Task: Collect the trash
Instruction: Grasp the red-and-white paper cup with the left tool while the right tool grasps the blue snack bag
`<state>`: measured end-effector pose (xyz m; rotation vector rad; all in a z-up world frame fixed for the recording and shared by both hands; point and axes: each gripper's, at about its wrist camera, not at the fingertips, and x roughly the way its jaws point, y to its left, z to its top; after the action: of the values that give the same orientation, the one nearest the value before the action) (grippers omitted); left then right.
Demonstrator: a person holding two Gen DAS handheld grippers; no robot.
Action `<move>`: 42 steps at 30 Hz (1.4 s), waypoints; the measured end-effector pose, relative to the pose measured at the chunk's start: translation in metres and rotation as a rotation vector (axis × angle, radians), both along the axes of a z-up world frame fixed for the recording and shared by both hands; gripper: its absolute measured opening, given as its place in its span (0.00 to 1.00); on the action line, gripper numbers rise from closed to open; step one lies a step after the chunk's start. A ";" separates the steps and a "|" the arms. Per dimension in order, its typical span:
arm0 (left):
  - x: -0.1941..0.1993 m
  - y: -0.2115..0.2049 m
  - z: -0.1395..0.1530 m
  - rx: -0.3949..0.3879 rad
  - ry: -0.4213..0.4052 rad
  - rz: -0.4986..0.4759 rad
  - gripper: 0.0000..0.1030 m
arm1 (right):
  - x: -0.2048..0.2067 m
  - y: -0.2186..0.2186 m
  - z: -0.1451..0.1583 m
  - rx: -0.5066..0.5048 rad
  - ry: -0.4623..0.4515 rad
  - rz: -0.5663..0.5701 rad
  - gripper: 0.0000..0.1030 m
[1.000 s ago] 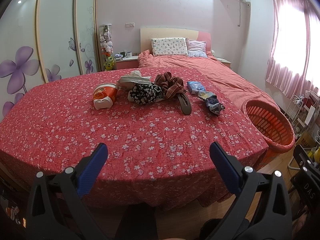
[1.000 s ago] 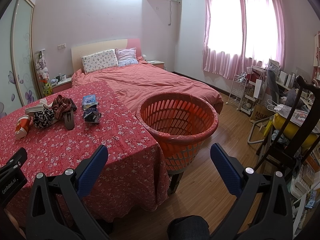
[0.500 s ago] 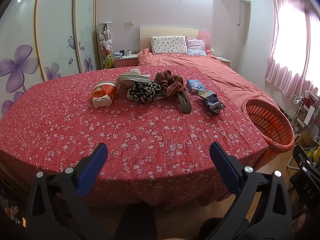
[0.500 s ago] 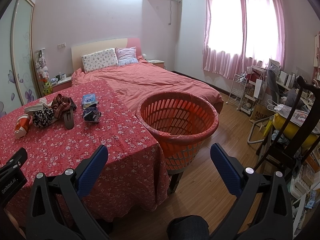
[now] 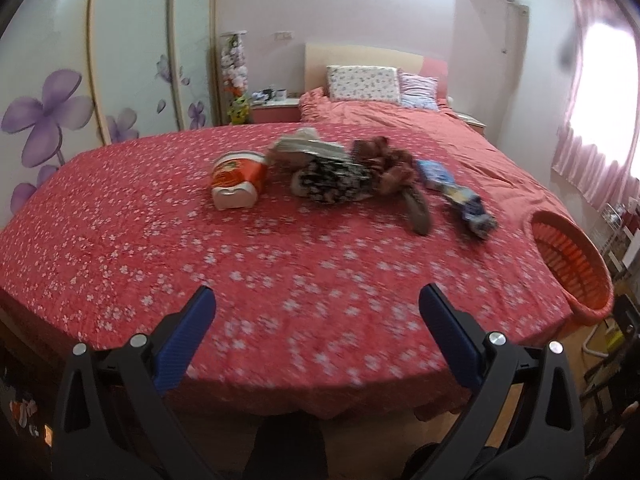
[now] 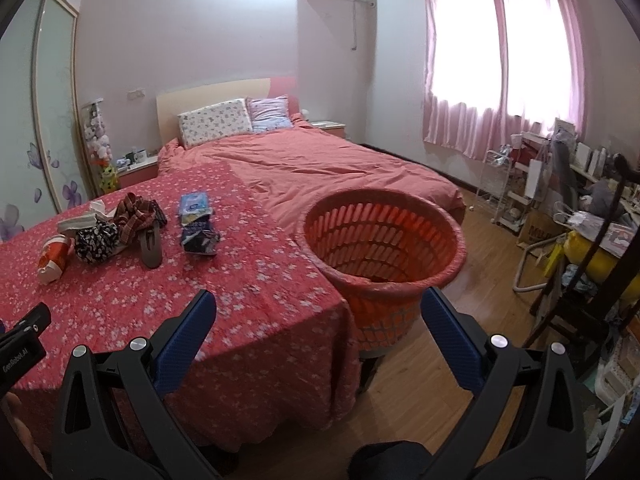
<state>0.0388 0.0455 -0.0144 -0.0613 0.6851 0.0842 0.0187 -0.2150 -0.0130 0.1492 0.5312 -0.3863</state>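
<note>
On a table with a red floral cloth (image 5: 200, 256) lies a row of items: an orange-and-white noodle cup (image 5: 236, 180) on its side, a black-and-white patterned cloth (image 5: 332, 180), a plaid cloth (image 5: 384, 164), a grey sandal (image 5: 418, 210), a blue packet (image 5: 434, 172) and a crumpled blue wrapper (image 5: 472, 210). An orange slatted basket (image 6: 380, 248) stands at the table's right edge. My left gripper (image 5: 316, 324) is open and empty over the near table edge. My right gripper (image 6: 316, 328) is open and empty, in front of the basket.
A bed with a red cover (image 6: 320, 160) lies behind the table. A wardrobe with purple flowers (image 5: 60, 112) is on the left. A cluttered chair and shelves (image 6: 580, 208) stand at the right on the wooden floor (image 6: 440, 380).
My left gripper has moved forward and up over the table, so the items look nearer and blurred. The right gripper has barely moved. Both stay open.
</note>
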 end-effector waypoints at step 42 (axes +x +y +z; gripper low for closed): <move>0.227 0.127 -0.047 -0.013 0.221 0.114 0.88 | 0.223 0.035 -0.049 0.128 0.310 0.262 0.61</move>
<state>0.2661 0.1729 -0.0616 -0.1051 0.9030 0.1981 0.2418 -0.1802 -0.0622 0.1415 0.8713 -0.1186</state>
